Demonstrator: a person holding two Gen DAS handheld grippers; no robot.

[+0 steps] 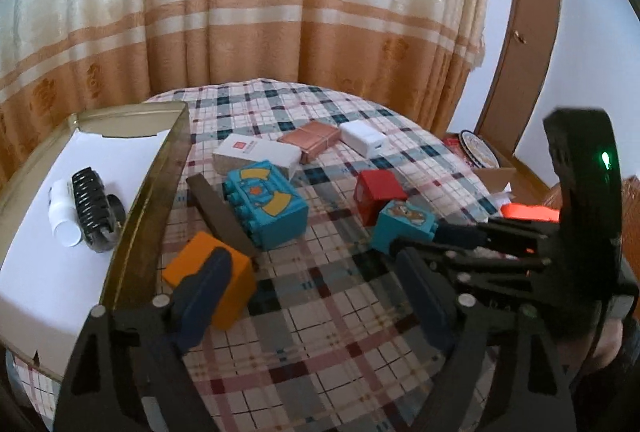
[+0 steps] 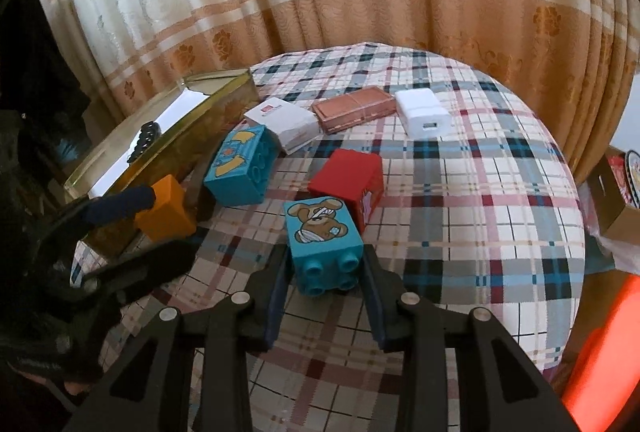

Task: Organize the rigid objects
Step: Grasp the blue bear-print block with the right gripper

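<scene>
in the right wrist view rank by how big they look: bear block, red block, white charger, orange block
1. bear block, though it's nearest the camera
2. red block
3. orange block and white charger look alike; not ranked

My right gripper (image 2: pixel 326 272) is clamped tight, pads pressing whatever's between them, angled down near the table's front edge. My left gripper (image 1: pixel 308 284) hangs wide apart, tilted down by the left edge.

The left tool's finger (image 1: pixel 208 288) hides part of the orange block (image 1: pixel 232 272); the white box's (image 1: pixel 256 154) red print is too small to read.
</scene>
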